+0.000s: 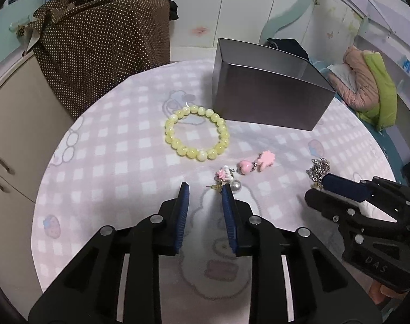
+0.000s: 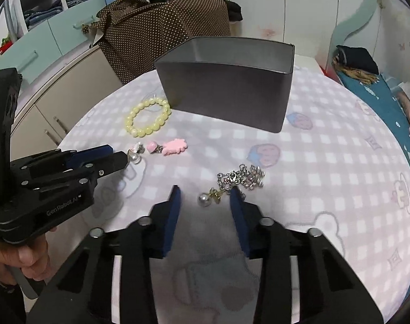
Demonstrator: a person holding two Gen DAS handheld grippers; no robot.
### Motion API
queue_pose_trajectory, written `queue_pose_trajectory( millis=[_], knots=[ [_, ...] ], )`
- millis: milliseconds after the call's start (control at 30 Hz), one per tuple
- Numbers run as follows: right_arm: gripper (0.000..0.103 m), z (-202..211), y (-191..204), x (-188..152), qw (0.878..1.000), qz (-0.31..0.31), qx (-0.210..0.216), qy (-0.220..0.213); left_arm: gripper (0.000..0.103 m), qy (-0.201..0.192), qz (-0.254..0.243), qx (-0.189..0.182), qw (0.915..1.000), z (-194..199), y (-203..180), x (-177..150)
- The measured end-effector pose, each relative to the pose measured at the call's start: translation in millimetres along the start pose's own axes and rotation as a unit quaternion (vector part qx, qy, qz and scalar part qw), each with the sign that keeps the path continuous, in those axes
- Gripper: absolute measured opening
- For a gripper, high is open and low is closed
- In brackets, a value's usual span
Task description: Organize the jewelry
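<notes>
A grey open box (image 1: 269,94) (image 2: 226,91) stands at the back of the round table. A yellow bead bracelet (image 1: 197,132) (image 2: 148,120) lies in front of its left corner. A pink clip pair (image 1: 256,163) (image 2: 170,146) lies nearer. A pink and white earring with a pearl (image 1: 228,179) (image 2: 135,154) lies just ahead of my left gripper (image 1: 205,189), which is open and empty. A silver chain with a pearl (image 2: 240,179) (image 1: 318,168) lies just ahead of my right gripper (image 2: 205,193), also open and empty.
The table has a pink checked cloth (image 1: 118,145). A brown dotted bag (image 1: 102,46) sits on a cabinet at the back left. A bed with clothes (image 1: 366,83) is off the right edge.
</notes>
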State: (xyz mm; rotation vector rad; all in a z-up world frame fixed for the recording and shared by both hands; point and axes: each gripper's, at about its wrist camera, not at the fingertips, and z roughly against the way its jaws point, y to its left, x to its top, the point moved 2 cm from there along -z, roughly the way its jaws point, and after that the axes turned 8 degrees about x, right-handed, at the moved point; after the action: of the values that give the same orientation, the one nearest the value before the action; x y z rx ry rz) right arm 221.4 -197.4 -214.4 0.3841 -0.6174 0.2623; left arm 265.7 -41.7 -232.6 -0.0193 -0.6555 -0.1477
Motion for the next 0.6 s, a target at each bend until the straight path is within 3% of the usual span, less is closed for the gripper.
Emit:
queue_pose_trajectory(
  millis=[133,200,233,333,467,533,600],
  knots=[
    [0.015,-1.7,6.2,-2.2,0.999,0.026,-0.018,0.001,0.031,-0.004,-0.002,-0.005,1.0,0.6,-0.9,4.8],
    [0.014,-0.5,5.8,-4.3,0.999,0.027,-0.017,-0.002,0.047,-0.008,0.001,-0.008,0.9999,3.8,-1.6,4.8],
    [0.014,-0.4,5.9,-5.0,0.999,0.031,-0.018,-0.003,0.049,-0.01,0.002,-0.011,0.9999,5.5,-2.2,4.7],
    [0.012,1.0,7.5,-6.7,0.999,0.04,-0.022,-0.005,0.051,-0.009,-0.005,-0.012,0.9999,4.2,-7.2,5.3],
    [0.012,8.1,3.6,-10.9,1.0,0.028,-0.011,-0.007,0.045,-0.005,-0.011,-0.014,0.9998,-4.9,-12.8,6.1],
    [0.012,13.2,1.2,-11.6,1.0,0.02,-0.005,-0.011,0.038,-0.008,-0.022,-0.006,0.9997,-5.6,-14.9,6.0],
    [0.012,17.4,0.0,-11.0,1.0,0.016,-0.003,-0.014,0.023,-0.004,-0.018,-0.018,0.9997,-5.3,-12.6,6.3]
  ],
)
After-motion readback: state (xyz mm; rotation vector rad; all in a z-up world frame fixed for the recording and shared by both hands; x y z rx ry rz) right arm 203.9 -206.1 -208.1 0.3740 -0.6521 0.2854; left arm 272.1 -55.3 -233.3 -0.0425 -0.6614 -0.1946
